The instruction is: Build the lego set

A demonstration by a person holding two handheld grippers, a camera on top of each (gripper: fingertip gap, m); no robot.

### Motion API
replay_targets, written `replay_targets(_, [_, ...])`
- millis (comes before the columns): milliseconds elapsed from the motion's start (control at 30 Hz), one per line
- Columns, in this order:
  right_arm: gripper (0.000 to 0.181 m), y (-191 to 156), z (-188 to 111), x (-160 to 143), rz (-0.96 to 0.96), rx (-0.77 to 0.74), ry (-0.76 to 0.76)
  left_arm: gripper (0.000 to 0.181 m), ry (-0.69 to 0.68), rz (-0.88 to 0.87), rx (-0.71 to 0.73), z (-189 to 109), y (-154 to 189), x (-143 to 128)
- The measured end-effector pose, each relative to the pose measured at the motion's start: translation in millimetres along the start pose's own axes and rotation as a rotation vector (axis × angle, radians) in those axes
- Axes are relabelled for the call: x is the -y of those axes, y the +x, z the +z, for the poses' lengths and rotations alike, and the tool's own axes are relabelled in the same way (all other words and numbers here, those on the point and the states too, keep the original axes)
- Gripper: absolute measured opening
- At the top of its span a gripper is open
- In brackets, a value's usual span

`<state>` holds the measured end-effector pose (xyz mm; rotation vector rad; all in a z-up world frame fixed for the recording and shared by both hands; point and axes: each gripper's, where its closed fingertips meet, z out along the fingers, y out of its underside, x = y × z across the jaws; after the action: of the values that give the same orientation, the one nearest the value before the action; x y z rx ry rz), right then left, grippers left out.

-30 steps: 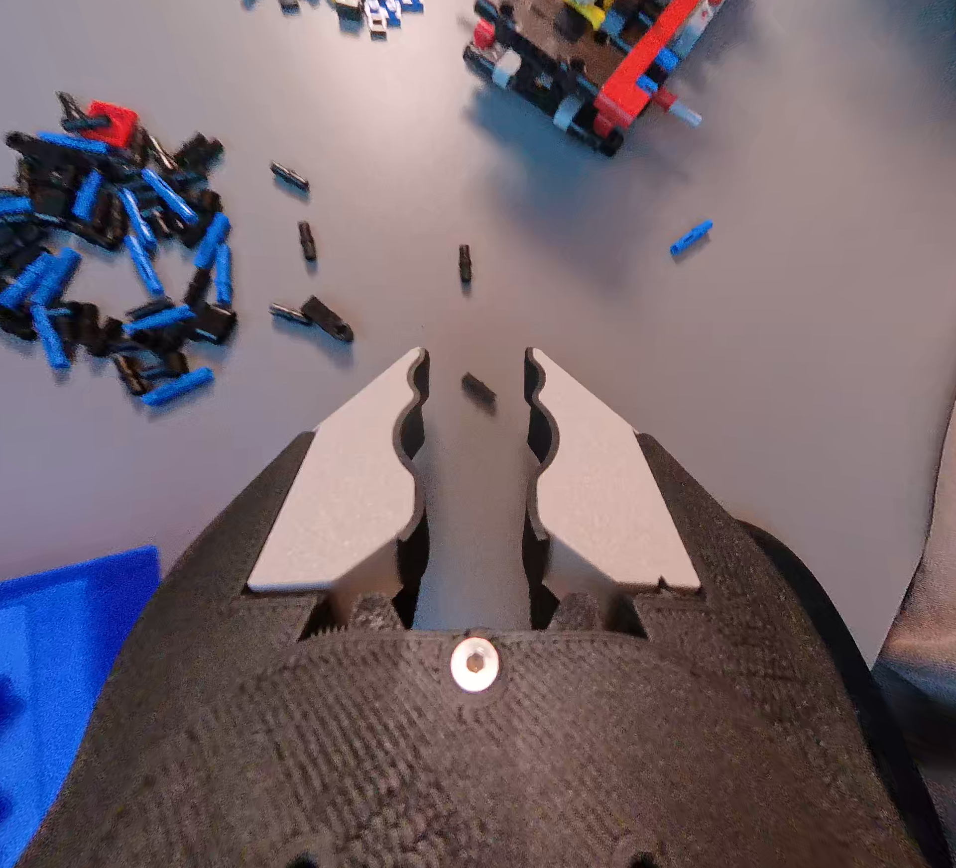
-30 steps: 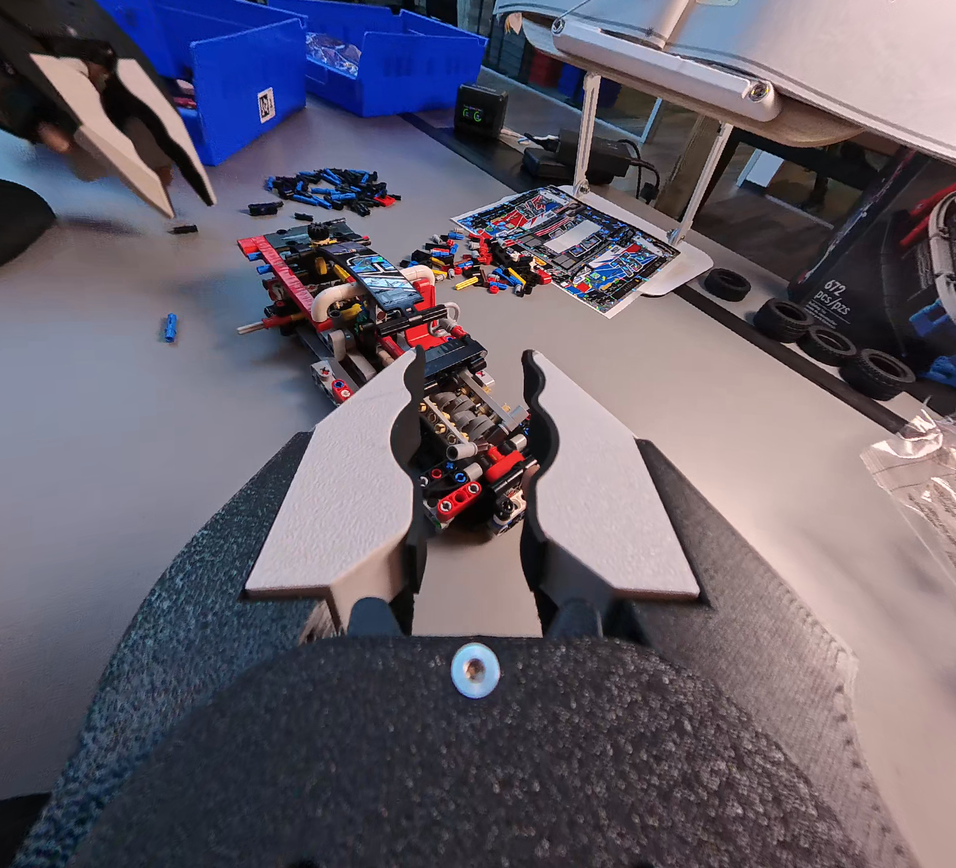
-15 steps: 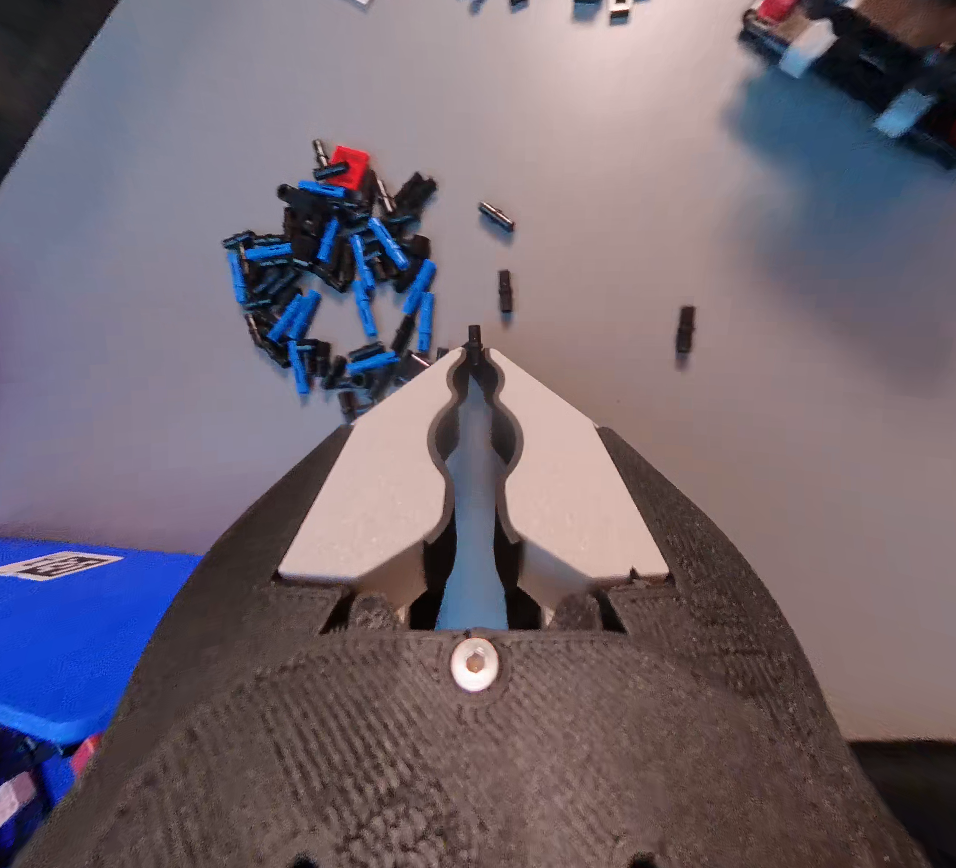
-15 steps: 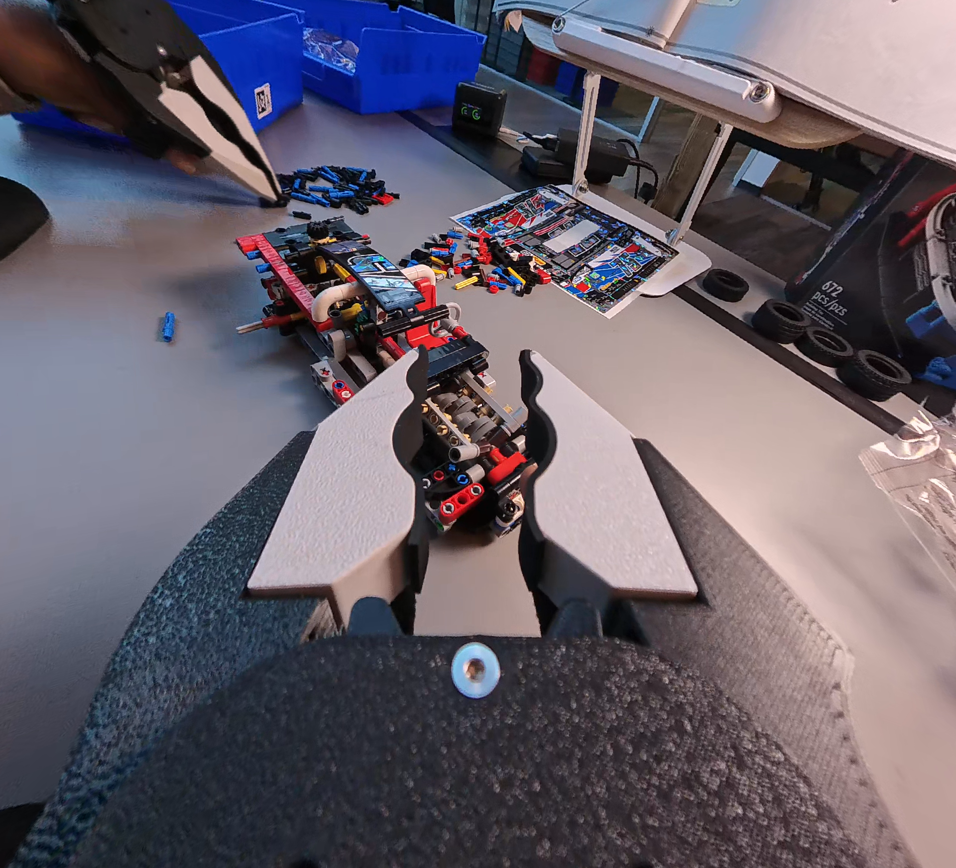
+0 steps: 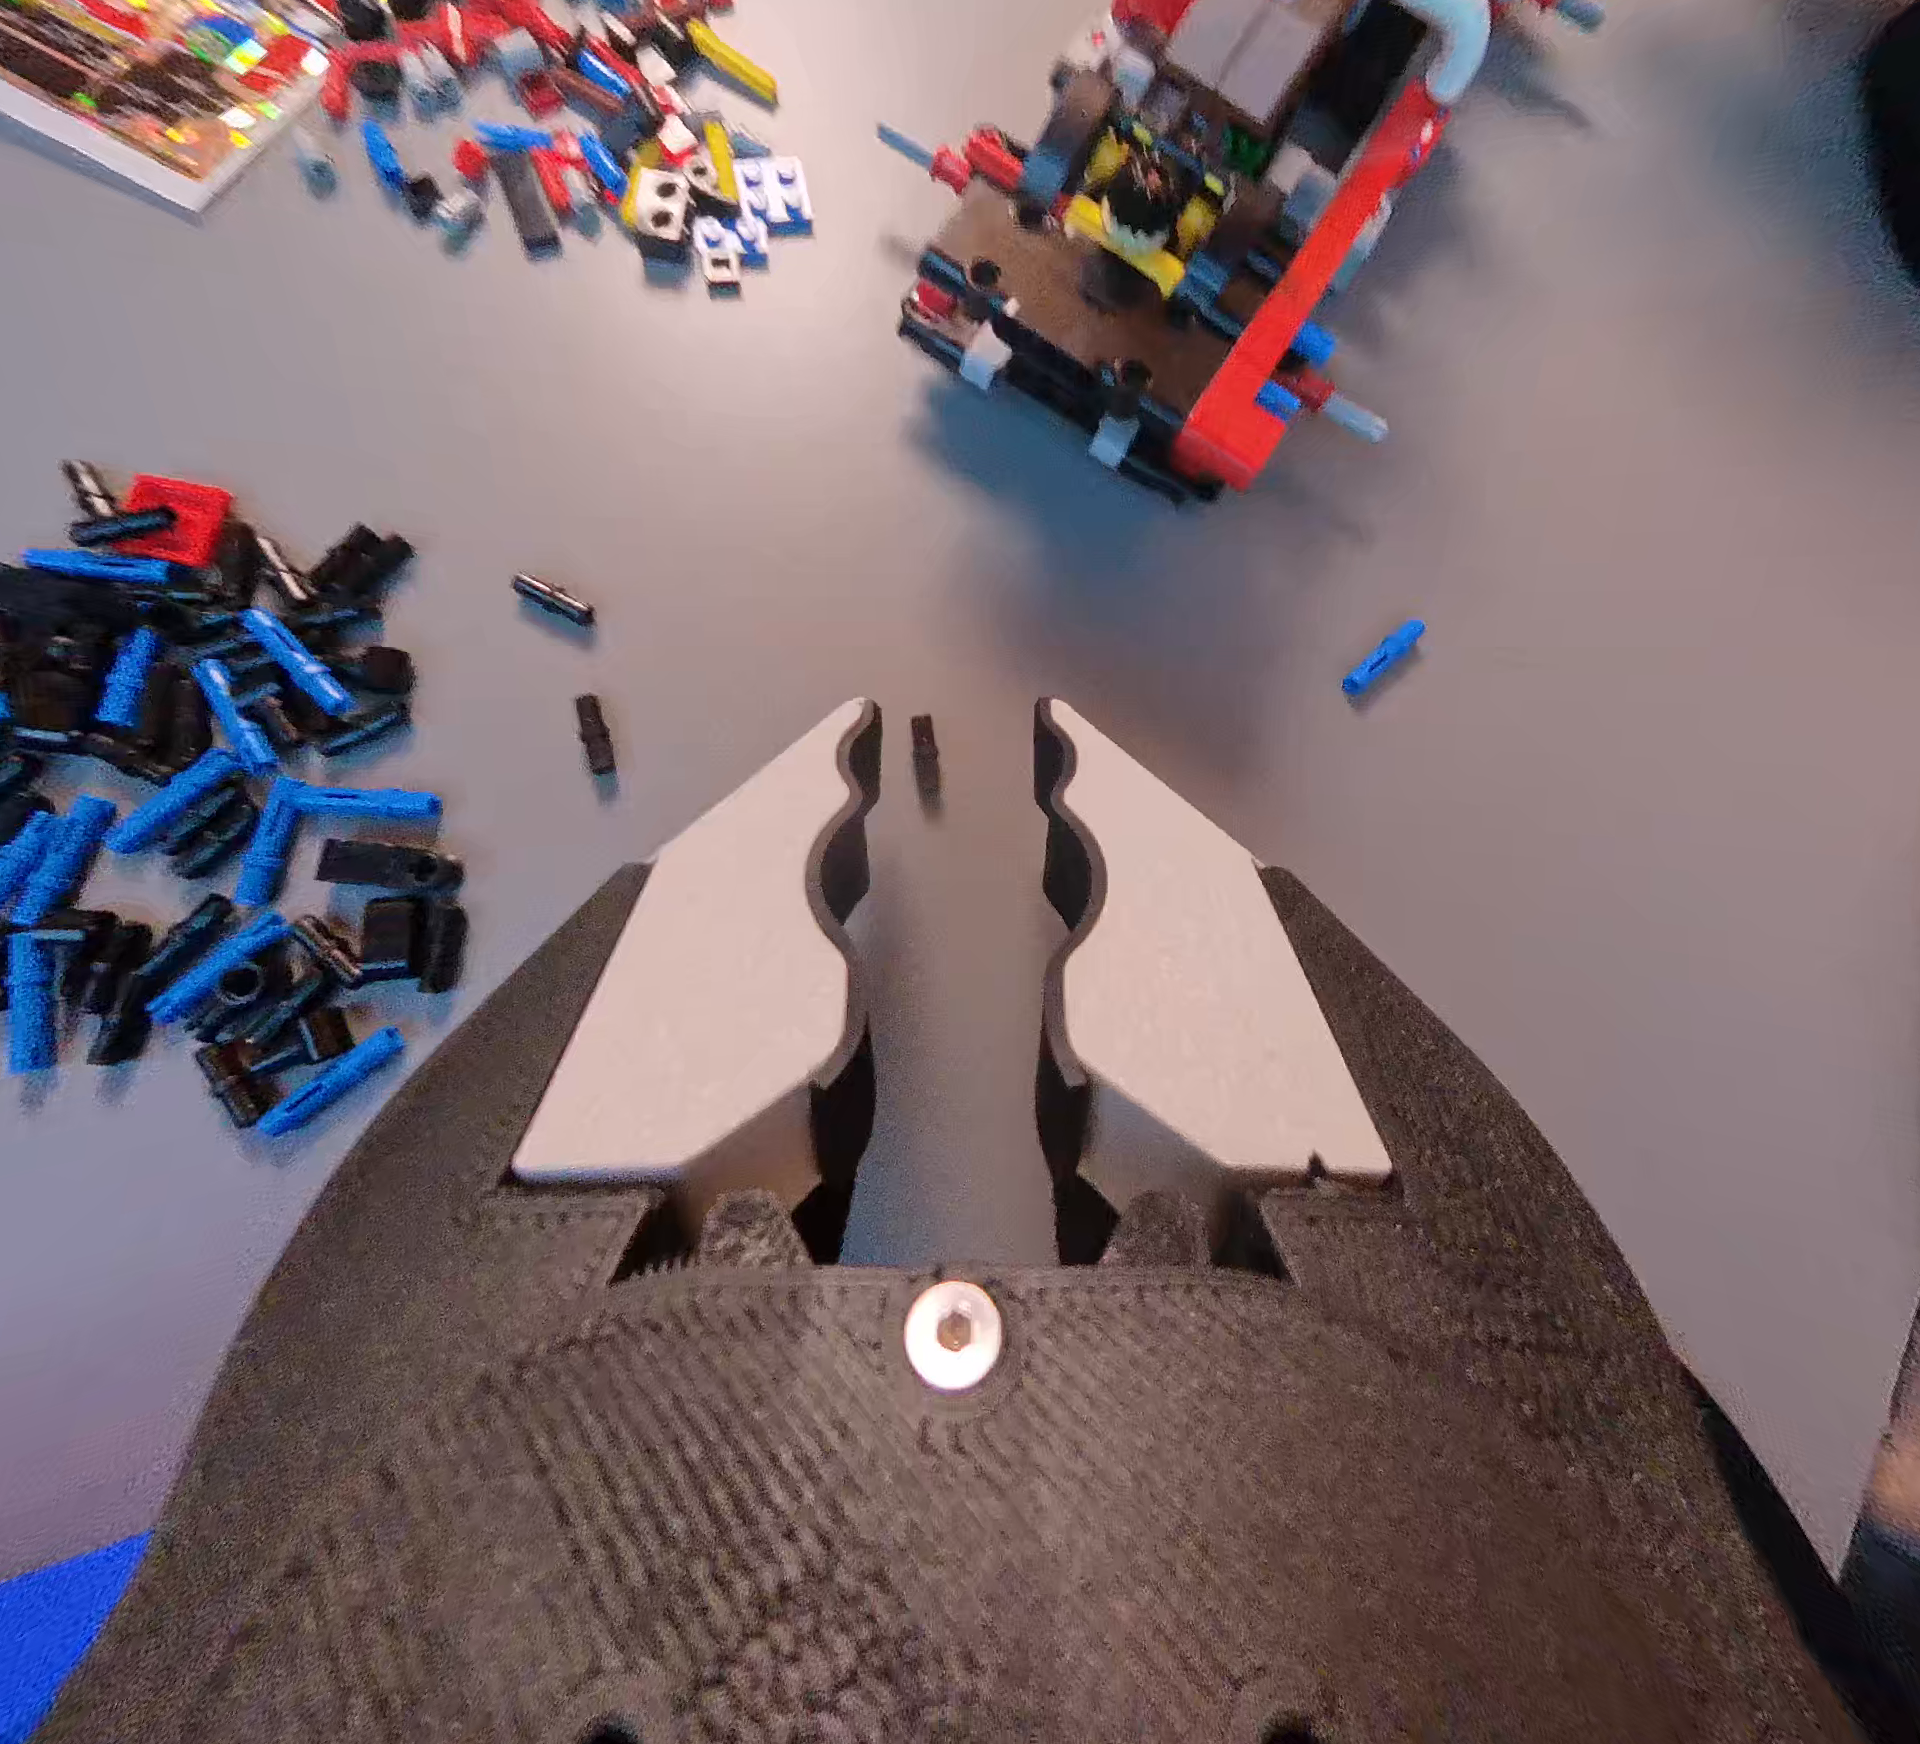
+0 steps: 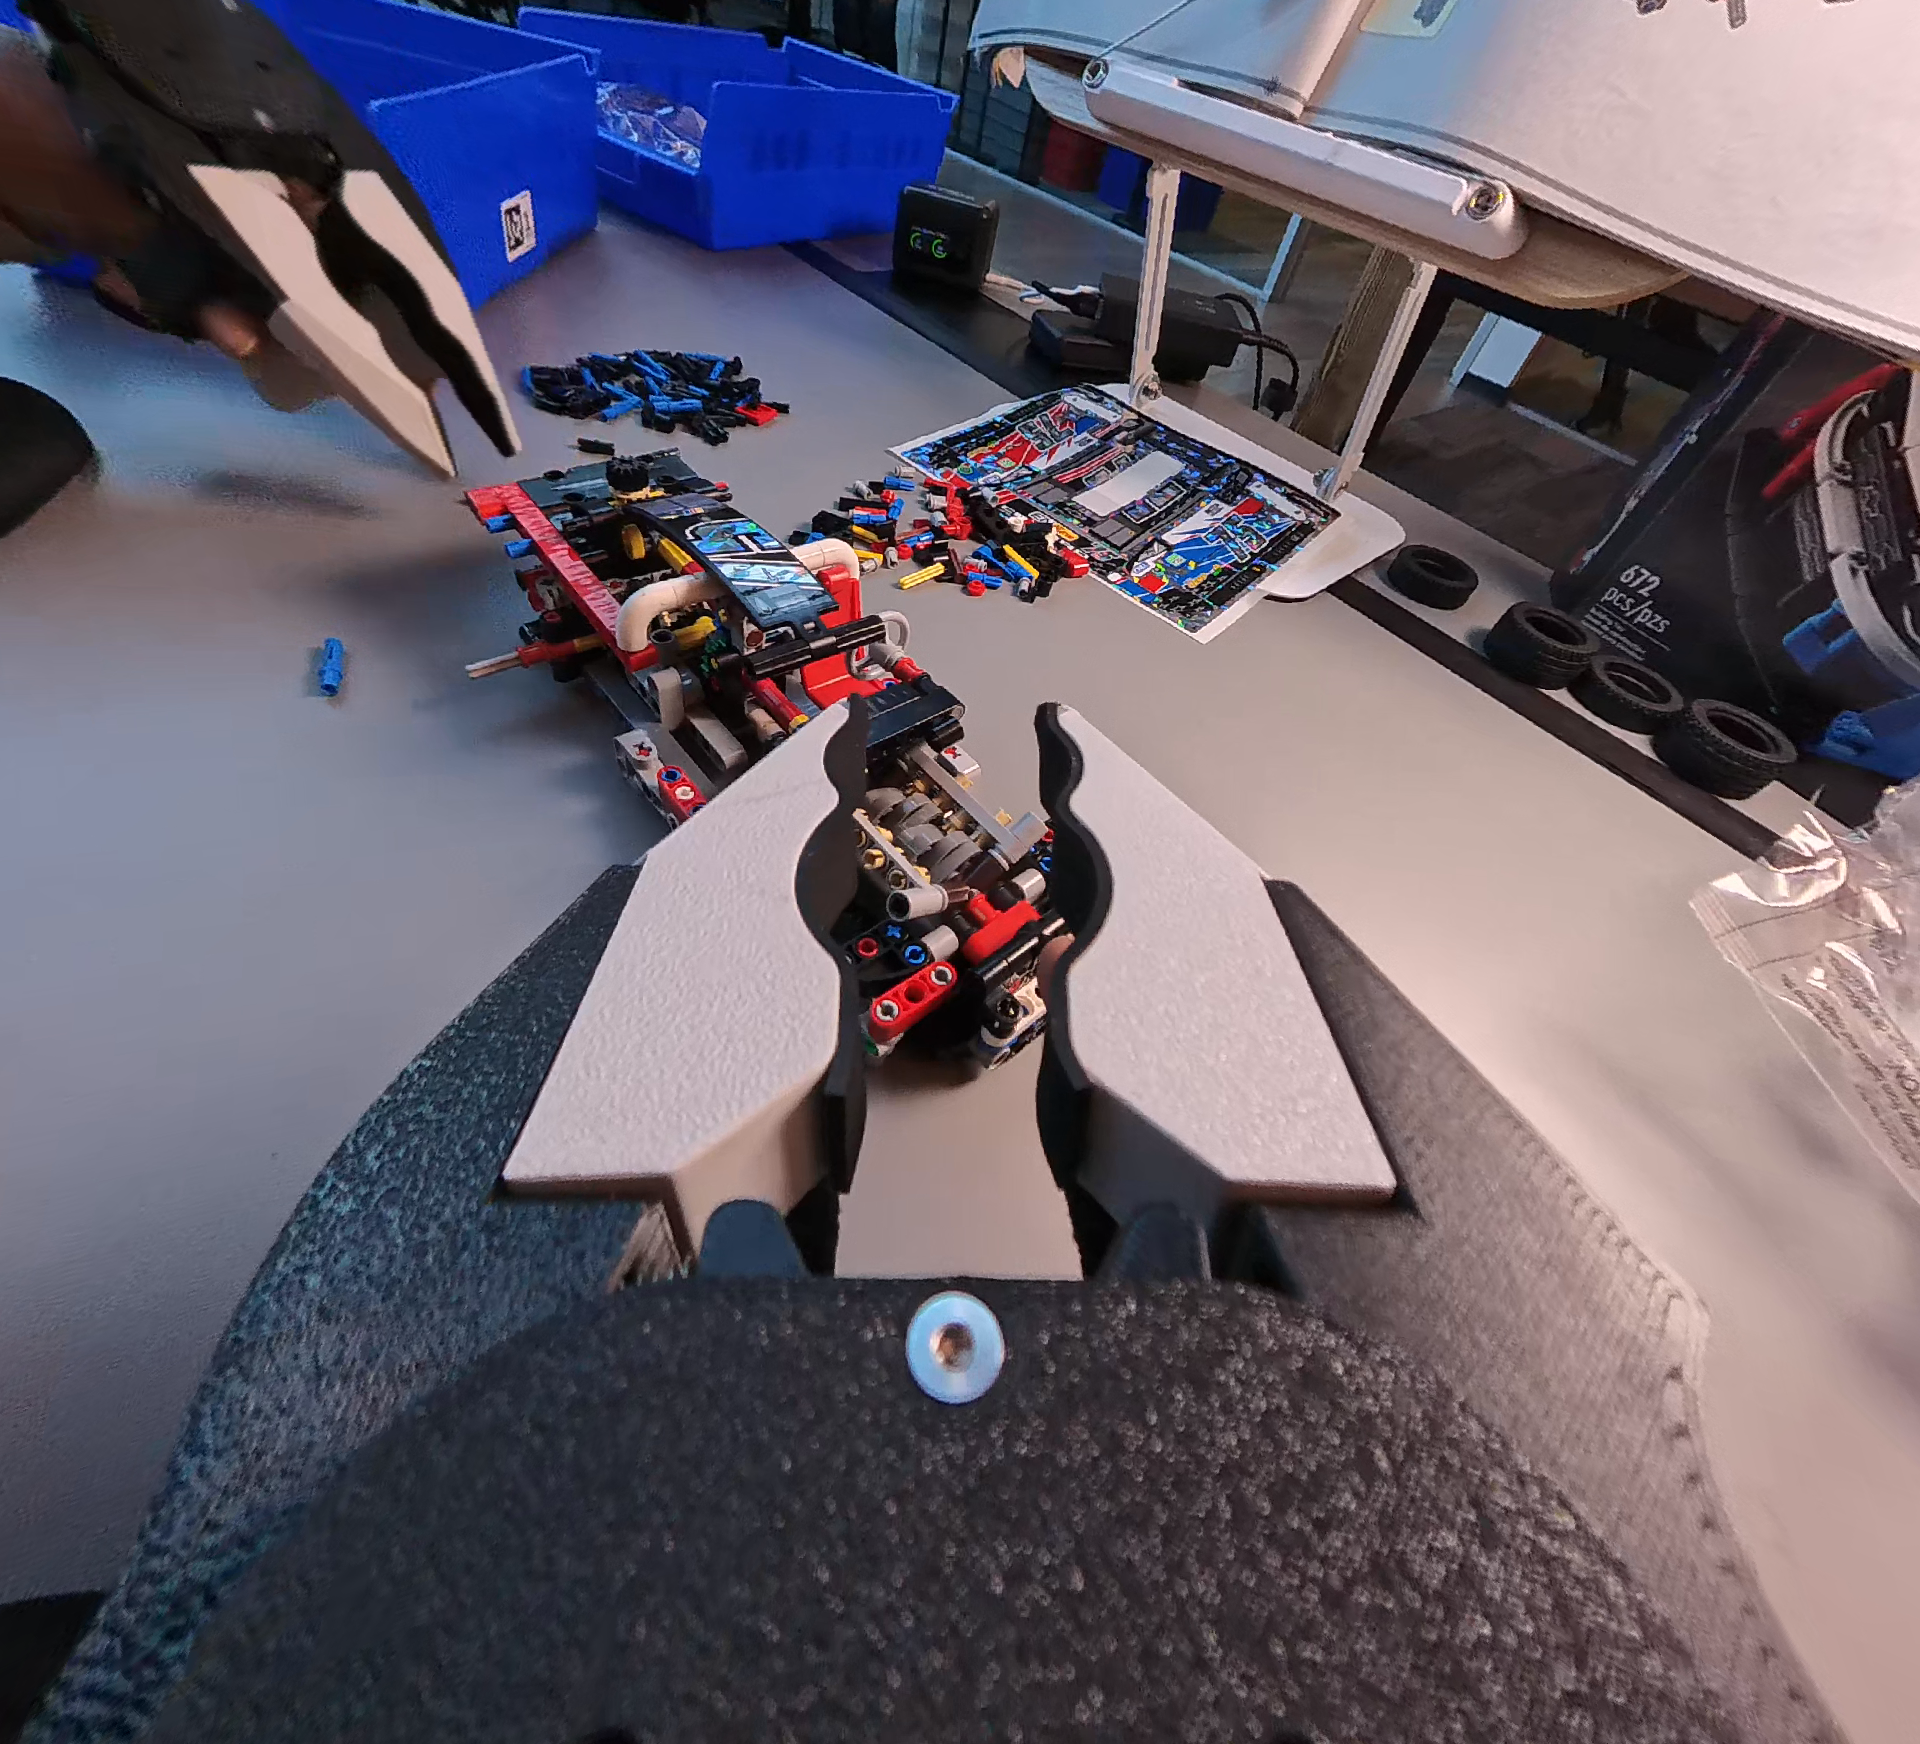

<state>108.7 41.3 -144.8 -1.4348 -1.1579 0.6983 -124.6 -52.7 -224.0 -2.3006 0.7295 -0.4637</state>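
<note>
The partly built lego car chassis (image 5: 1195, 271) lies on the grey table (image 5: 1558, 863); it also shows in the right wrist view (image 6: 707, 593). My left gripper (image 5: 951, 718) is open. A small black pin (image 5: 923, 749) lies on the table between its fingertips, untouched. In the right wrist view the left gripper (image 6: 476, 456) hovers beside the chassis's far end. My right gripper (image 6: 945, 728) is closed around the chassis's near end (image 6: 935, 946), which fills the gap between its fingers.
A pile of blue and black pins (image 5: 208, 811) lies left, with two stray black pins (image 5: 551, 598) beside it. Mixed loose parts (image 5: 582, 84) and a sticker sheet (image 5: 125, 11) lie far left. A blue pin (image 5: 1382, 655) lies right. Blue bins (image 6: 769, 125), tyres (image 6: 1621, 686), and a plastic bag (image 6: 1849, 967) line the table. The tips of one gripper are about 25 cm away from the tips of the other.
My left gripper closed on a black pin and swung toward the pin pile. It is now open again, back near the chassis, over another black pin. The right gripper has not moved.
</note>
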Motion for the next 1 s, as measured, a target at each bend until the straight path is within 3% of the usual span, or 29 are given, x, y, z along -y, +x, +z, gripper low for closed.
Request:
replay_targets(167, [0.03,-0.8,0.2,-0.1,-0.006,-0.001,-0.004,0.003,-0.048,0.056,0.08,11.2,-11.4,-12.8])
replay_targets(500, [0.03,1.0,-0.1,-0.7,-0.002,-0.011,-0.005,0.004,-0.035,-0.067,0.505,3.2,-110.2,0.3])
replay_targets(567, [0.029,1.6,0.2,-1.3,0.001,-0.012,-0.007,0.021,-0.022,-0.08,0.572,-0.5,-121.3,4.7])
replay_targets(700, [0.029,1.6,-0.2,-2.0,-0.004,-0.014,-0.01,0.03,0.094,-0.064,0.476,1.6,-101.1,29.2])
replay_targets(800, [0.029,1.2,-0.1,-1.4,0.0,-0.011,-0.008,0.027,0.076,-0.07,0.353,16.5,-82.8,27.1])
replay_targets(1000, [0.029,1.0,-0.5,-1.2,-0.007,-0.015,-0.01,0.004,0.005,-0.02,0.411,22.0,-95.2,15.8])
